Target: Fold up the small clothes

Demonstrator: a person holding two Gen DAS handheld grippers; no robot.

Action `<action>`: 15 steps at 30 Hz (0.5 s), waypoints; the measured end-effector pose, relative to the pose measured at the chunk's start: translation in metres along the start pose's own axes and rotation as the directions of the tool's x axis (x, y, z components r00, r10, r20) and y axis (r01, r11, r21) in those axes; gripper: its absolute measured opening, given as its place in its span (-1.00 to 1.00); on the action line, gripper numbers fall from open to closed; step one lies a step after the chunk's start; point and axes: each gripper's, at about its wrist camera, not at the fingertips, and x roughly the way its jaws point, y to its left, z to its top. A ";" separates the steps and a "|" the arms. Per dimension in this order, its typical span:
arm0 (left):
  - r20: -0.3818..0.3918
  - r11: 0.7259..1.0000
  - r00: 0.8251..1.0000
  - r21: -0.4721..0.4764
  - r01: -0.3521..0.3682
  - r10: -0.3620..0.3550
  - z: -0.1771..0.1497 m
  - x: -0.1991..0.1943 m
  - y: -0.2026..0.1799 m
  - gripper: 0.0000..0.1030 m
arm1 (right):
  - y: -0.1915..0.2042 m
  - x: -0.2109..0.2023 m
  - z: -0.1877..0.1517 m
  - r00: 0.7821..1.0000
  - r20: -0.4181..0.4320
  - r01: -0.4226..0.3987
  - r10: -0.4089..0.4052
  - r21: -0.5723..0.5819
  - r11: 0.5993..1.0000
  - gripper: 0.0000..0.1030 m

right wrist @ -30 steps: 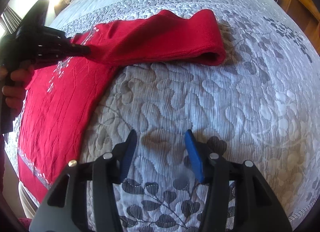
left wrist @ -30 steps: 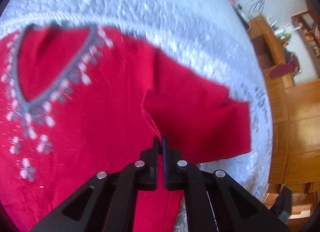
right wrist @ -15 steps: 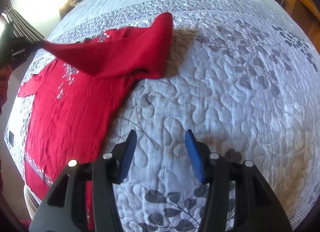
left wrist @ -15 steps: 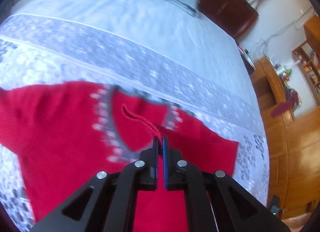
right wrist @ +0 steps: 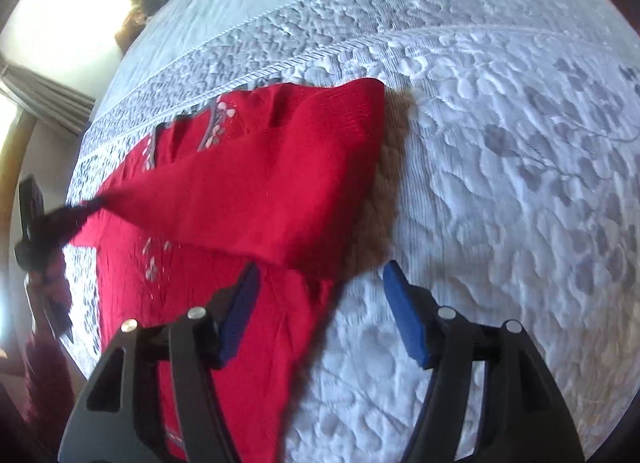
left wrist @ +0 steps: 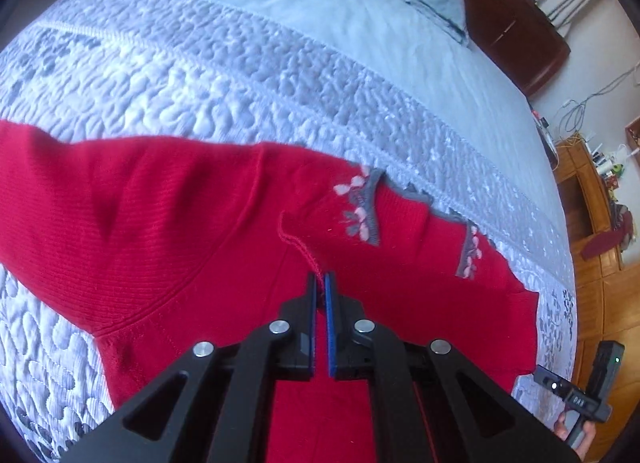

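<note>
STATUS: L gripper point(left wrist: 320, 283) has its pads pinched narrow on the cuff edge of the sleeve point(right wrist: 256, 183) of the red sweater point(left wrist: 168, 223). R gripper point(right wrist: 320, 303) is spread wide and holds nothing.

LOCATION: Sweater lies flat on the quilted bedspread point(right wrist: 500, 191), body running from L fingertips outward. The grey flowered neckline point(left wrist: 362, 207) sits just ahead and right of L tips. In the R wrist view the sweater's side edge passes between and under the R fingers; left pad over red cloth, right pad point(right wrist: 404, 315) over bare quilt.

CHANGE (vs 1.0 s and 0.5 s ago): The sleeve was stretched out to the side on the quilt. It has since been lifted and carried inward, and now drapes across the chest, past the neckline. The fold crease at the shoulder stands near the top of the R wrist view. R gripper has shifted closer to the garment; aperture unchanged.

MEANING: First sleeve fold approx. complete but not yet released. Judged next step: lower cuff onto body, open L pads. Risk: cloth is soft knit; early release while taut may let the sleeve spring back or bunch.
</note>
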 end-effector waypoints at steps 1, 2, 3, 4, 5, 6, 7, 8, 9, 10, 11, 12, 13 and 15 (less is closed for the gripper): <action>-0.004 1.000 1.000 -0.006 -0.002 0.002 0.000 0.004 0.004 -0.93 | -0.002 0.003 0.005 1.000 -0.019 -0.011 0.012 0.028 1.000 0.30; -0.007 1.000 1.000 -0.008 -0.001 0.000 0.000 0.006 0.007 -0.93 | -0.004 0.008 0.009 0.999 -0.034 -0.031 0.032 0.050 0.998 0.31; -0.012 1.000 1.000 -0.006 0.001 -0.001 0.000 0.009 0.009 -0.93 | -0.007 0.012 0.013 0.997 -0.046 -0.051 0.054 0.081 0.995 0.31; -0.013 1.000 1.000 -0.003 0.000 0.000 -0.001 0.008 0.008 -0.93 | -0.010 0.016 0.015 0.996 -0.056 -0.061 0.067 0.098 0.993 0.02; -0.014 1.000 1.000 0.000 -0.001 0.001 -0.002 0.008 0.008 -0.93 | -0.010 0.021 0.016 0.994 -0.075 -0.075 0.084 0.110 0.991 -0.27; -0.015 1.000 1.000 0.000 -0.001 0.001 -0.002 0.009 0.008 -0.93 | -0.011 0.027 0.015 0.987 -0.106 -0.108 0.122 0.126 0.986 -0.66; -0.016 1.000 1.000 -0.002 0.005 -0.005 -0.002 0.010 0.009 -0.93 | -0.011 0.030 0.014 0.984 -0.116 -0.122 0.138 0.137 0.983 -0.74; -0.016 1.000 1.000 -0.002 0.008 -0.008 -0.003 0.010 0.009 -0.93 | -0.010 0.029 0.013 0.985 -0.119 -0.109 0.123 0.122 0.987 -0.79; -0.015 1.000 1.000 0.002 0.002 -0.002 -0.004 0.010 0.009 -0.93 | -0.009 0.026 0.012 0.989 -0.119 -0.077 0.088 0.098 0.992 -0.80; -0.019 1.000 1.000 0.009 -0.013 0.013 -0.005 0.013 0.009 -0.93 | -0.009 0.024 0.012 0.991 -0.127 -0.031 0.042 0.086 0.996 -0.81; -0.031 1.000 0.999 0.013 -0.023 0.023 -0.007 0.018 0.010 -0.93 | -0.011 0.025 0.012 0.990 -0.137 -0.003 0.015 0.088 0.996 -0.81; -0.050 0.999 0.998 0.020 -0.036 0.037 -0.010 0.026 0.011 -0.93 | -0.014 0.029 0.011 0.989 -0.149 0.018 -0.004 0.091 0.996 -0.81; -0.064 0.998 0.996 0.024 -0.056 0.057 -0.012 0.031 0.011 -0.92 | -0.014 0.033 0.009 0.987 -0.159 0.025 -0.010 0.088 0.996 -0.79; -0.075 0.997 0.994 0.028 -0.073 0.075 -0.018 0.040 0.014 -0.92 | -0.007 0.036 0.010 0.986 -0.161 0.060 -0.051 0.050 0.997 -0.78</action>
